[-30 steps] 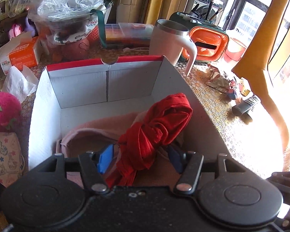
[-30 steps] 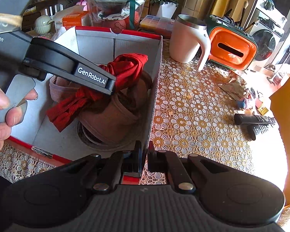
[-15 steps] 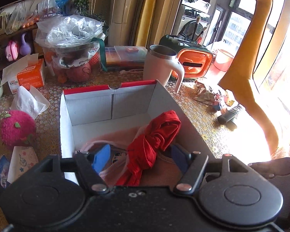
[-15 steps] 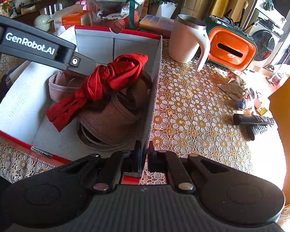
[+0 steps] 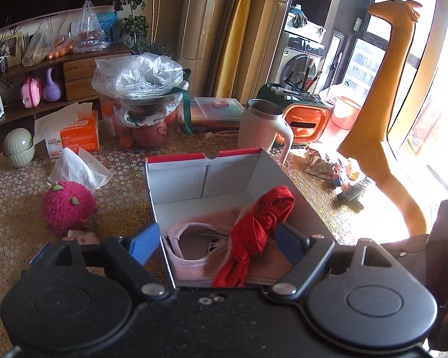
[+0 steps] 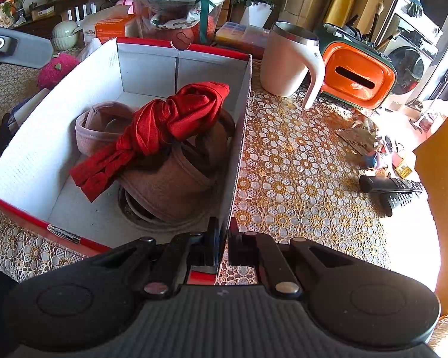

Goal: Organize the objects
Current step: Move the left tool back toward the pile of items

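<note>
A white cardboard box with a red rim point(image 5: 203, 161) point(image 6: 122, 59) stands on the lace-covered table. In it lie a knotted red cloth point(image 5: 259, 226) point(image 6: 170, 122) on top of pinkish-brown slippers point(image 5: 191, 256) point(image 6: 164, 179). My left gripper point(image 5: 218, 241) is open and empty, raised above the box's near end. My right gripper point(image 6: 222, 238) is shut on the box's right wall point(image 6: 239, 137) at its near corner. The left gripper's finger point(image 6: 18, 49) shows at the far left of the right wrist view.
A pink fuzzy ball point(image 5: 65, 205), tissues point(image 5: 77, 170) and an orange tissue box point(image 5: 77, 134) lie left of the box. A mug point(image 6: 289, 62), an orange case point(image 6: 355, 77), a bagged fruit basket point(image 5: 140, 104), wrappers and two remotes point(image 6: 394, 191) sit behind and to the right.
My left gripper has let go of the red cloth and lifted up and back from the box. The cloth stays on the slippers. My right gripper keeps its hold on the wall.
</note>
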